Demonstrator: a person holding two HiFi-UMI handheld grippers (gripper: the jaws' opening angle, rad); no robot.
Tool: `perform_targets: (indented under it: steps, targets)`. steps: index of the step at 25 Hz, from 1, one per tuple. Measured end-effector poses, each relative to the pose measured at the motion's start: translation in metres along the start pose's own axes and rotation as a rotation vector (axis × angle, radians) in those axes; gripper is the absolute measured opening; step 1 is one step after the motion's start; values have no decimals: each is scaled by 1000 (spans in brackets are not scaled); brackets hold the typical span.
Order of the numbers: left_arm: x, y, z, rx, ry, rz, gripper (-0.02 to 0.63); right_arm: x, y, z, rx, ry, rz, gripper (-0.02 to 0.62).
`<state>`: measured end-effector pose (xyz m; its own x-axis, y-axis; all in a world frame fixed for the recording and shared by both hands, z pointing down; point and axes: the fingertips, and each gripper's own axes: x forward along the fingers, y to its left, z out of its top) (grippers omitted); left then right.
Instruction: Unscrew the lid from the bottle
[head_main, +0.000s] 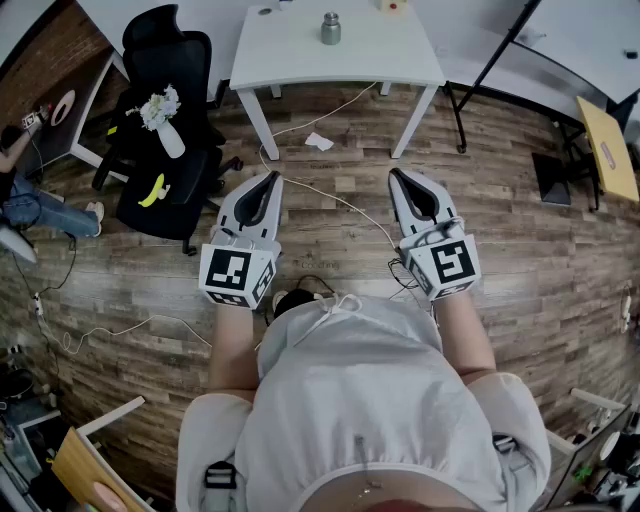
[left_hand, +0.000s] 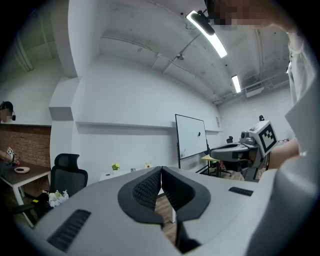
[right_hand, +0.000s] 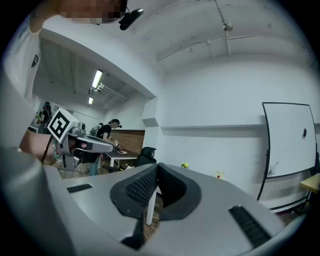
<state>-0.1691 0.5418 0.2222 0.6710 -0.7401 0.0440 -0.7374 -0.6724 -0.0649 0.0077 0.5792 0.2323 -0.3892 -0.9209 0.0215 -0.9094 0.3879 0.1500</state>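
A small grey metallic bottle (head_main: 330, 30) is seen standing upright near the far edge of the white bench (head_main: 300, 52), with its narrower lid (head_main: 330, 17) seated on top. The bottle is well apart from both grippers, which are held side by side over the wooden floor (head_main: 520, 250) in front of the bench. The left gripper (head_main: 274, 179) is seen with its ribbed pads pressed together and nothing between them, and the right gripper (head_main: 395, 174) is likewise closed on nothing.

To the left, a white vase (head_main: 171, 141) is lodged tilted on a black office chair (head_main: 190, 60); white flowers (head_main: 158, 106) are held in it. A yellow banana (head_main: 152, 190) is laid on the seat just below the vase.
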Motion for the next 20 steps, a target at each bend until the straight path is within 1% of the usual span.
perform_targets:
  steps: [8,13,16,18,19,20]
  targets:
    - [11,-4,2,10,1,-10,20,1,-7,-1,5,6,-14,3]
    - [14,-14,1,13,8,-14,20,-5,-9,-4,17,10,-4,3]
    - [16,-21,-4,15,16,-25,20,-8,-8,-10,41,10,5,5]
    - [19,-24,-5,-2,14,-29,20,-7,-12,-12,70,-7,-2,8]
    - [22,-23,-5,-15,10,-24,21,-6,-16,-12,81,-17,-4,37]
    - [25,-21,-5,-29,3,-14,39,-5,-19,-12,91,-23,0,186]
